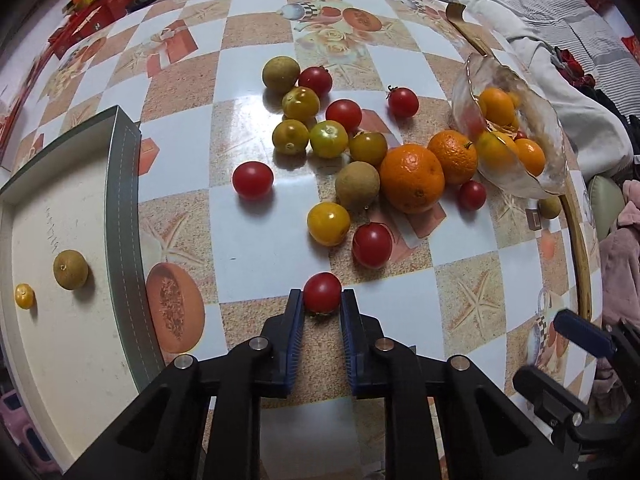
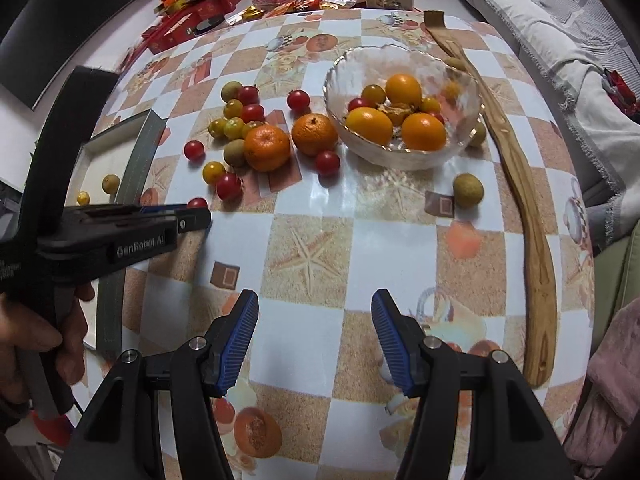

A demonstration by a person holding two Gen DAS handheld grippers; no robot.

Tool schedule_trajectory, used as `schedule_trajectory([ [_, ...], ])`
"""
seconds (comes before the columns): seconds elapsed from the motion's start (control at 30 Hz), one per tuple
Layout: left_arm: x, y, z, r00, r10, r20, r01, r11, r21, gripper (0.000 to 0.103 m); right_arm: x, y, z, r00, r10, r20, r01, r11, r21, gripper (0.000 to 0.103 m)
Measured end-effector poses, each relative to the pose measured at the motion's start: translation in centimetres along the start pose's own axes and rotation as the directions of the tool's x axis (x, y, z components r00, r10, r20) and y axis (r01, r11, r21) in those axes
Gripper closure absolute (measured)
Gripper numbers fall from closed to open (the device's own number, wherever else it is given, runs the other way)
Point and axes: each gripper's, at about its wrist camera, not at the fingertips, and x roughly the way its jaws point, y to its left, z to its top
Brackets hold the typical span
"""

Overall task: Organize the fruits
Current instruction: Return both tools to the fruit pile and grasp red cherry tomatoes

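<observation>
Many fruits scatter across checkered tablecloth beside sofa.

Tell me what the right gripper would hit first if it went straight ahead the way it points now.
Nothing close: the right gripper is open over bare tablecloth. Straight ahead, the first thing is probably the glass bowl of oranges, though depth is hard to judge; the loose longan sits slightly right of that line.

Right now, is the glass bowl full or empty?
Partly full: the glass bowl holds several orange fruits and small tomatoes, piled below its rim.
</observation>
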Motion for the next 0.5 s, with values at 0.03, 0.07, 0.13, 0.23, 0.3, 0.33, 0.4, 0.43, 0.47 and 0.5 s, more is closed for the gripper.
schedule_trajectory([
  [0.03,-0.1,0.1,-0.1,1.000,-0.003,0.001,0.003,1.000,0.000,0.083,0.1,0.0,0.3,1.000,0.005,0.001,-0.005,1.000,-0.002,0.040],
  [0.07,-0.2,0.4,-0.3,1.000,-0.006,0.001,0.006,1.000,-0.001,0.083,0.3,0.3,0.8,1.000,0.011,0.004,-0.011,1.000,-0.008,0.040],
  [0.13,-0.3,1.0,-0.4,1.000,-0.011,0.001,0.011,1.000,-0.017,0.083,0.8,0.7,1.6,1.000,0.027,0.003,-0.026,1.000,-0.016,0.040],
  [0.23,-0.8,2.5,-1.1,1.000,-0.009,0.003,0.009,0.999,-0.049,0.084,2.3,1.8,3.0,0.999,0.049,-0.012,-0.049,0.998,-0.043,0.041],
  [0.3,-1.0,3.6,-1.6,1.000,-0.004,0.003,0.004,0.998,-0.064,0.084,3.6,2.8,3.9,0.997,0.070,-0.032,-0.072,0.995,-0.063,0.048],
  [0.33,-1.1,4.0,-1.9,1.000,-0.005,0.002,0.005,0.997,-0.071,0.084,4.2,3.2,4.2,0.997,0.073,-0.040,-0.076,0.994,-0.073,0.051],
  [0.4,-1.3,4.6,-2.5,1.000,-0.003,0.000,0.003,0.998,-0.066,0.084,5.4,4.1,4.9,0.996,0.073,-0.045,-0.077,0.994,-0.084,0.055],
  [0.43,-1.4,4.7,-2.7,1.000,-0.002,0.001,0.002,0.998,-0.063,0.084,5.8,4.4,5.1,0.996,0.071,-0.047,-0.075,0.994,-0.083,0.059],
  [0.47,-1.5,4.9,-2.8,1.000,-0.003,0.001,0.003,0.998,-0.061,0.084,6.2,4.6,5.4,0.996,0.068,-0.051,-0.072,0.994,-0.081,0.061],
  [0.5,-1.6,5.0,-2.9,1.000,-0.006,0.002,0.006,0.998,-0.064,0.084,6.7,4.9,5.6,0.996,0.068,-0.060,-0.072,0.994,-0.079,0.063],
])
